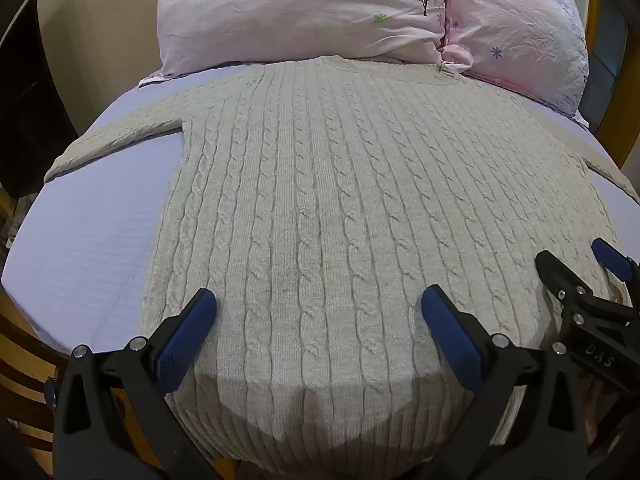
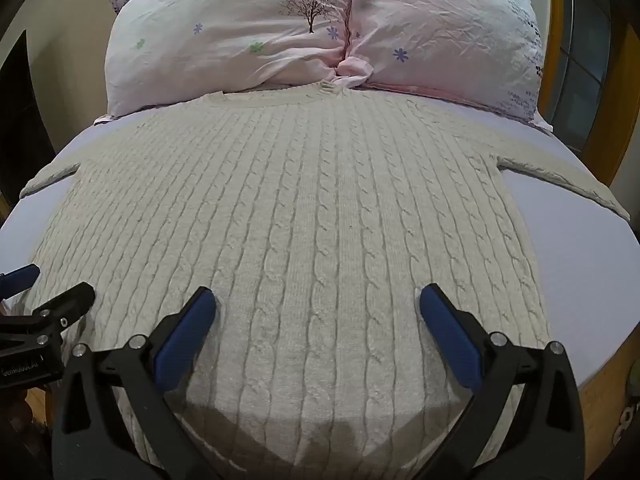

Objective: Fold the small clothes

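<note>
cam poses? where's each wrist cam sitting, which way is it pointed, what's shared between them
Left wrist: above the sweater near its hem, facing up the bed toward the pillows; shows the open left gripper, with the right gripper at the right edge.
Right wrist: above the hem too, further right, same heading; shows the open right gripper, with the left gripper at the left edge.
Shared: sweater spread flat with sleeves out, lilac sheet, both pillows, each other's gripper.

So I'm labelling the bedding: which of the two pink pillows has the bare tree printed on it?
The left pink floral pillow: the dark tree sits near its inner edge. The right pink pillow shows only small flowers.
</note>
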`<state>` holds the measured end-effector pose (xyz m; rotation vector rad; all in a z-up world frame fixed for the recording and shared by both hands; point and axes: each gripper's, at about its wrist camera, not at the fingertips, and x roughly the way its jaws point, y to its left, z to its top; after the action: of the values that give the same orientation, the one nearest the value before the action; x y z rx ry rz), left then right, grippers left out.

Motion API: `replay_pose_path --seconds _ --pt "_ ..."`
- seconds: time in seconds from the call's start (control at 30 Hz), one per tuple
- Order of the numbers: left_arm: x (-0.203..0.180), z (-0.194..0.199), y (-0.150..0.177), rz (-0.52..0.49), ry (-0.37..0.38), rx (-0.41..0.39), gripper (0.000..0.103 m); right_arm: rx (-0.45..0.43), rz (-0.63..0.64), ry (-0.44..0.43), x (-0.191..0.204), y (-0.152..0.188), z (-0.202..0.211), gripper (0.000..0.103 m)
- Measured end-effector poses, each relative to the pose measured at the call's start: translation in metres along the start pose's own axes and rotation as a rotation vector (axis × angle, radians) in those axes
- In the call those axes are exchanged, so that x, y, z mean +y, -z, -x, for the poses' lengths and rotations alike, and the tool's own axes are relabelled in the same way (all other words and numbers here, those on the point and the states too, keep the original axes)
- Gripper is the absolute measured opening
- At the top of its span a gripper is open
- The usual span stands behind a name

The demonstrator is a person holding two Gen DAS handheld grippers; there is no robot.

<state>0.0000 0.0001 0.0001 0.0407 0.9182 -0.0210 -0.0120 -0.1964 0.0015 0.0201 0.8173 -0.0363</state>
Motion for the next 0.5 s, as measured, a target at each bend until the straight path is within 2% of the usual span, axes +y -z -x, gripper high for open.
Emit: replay_pose_path --seconds 0.5 --pt "-0.0001 0.0001 0.0000 -0.001 -0.002 -0.003 0.102 -0.001 0.000 0.000 0.0000 0.0000 0.0000 0.101"
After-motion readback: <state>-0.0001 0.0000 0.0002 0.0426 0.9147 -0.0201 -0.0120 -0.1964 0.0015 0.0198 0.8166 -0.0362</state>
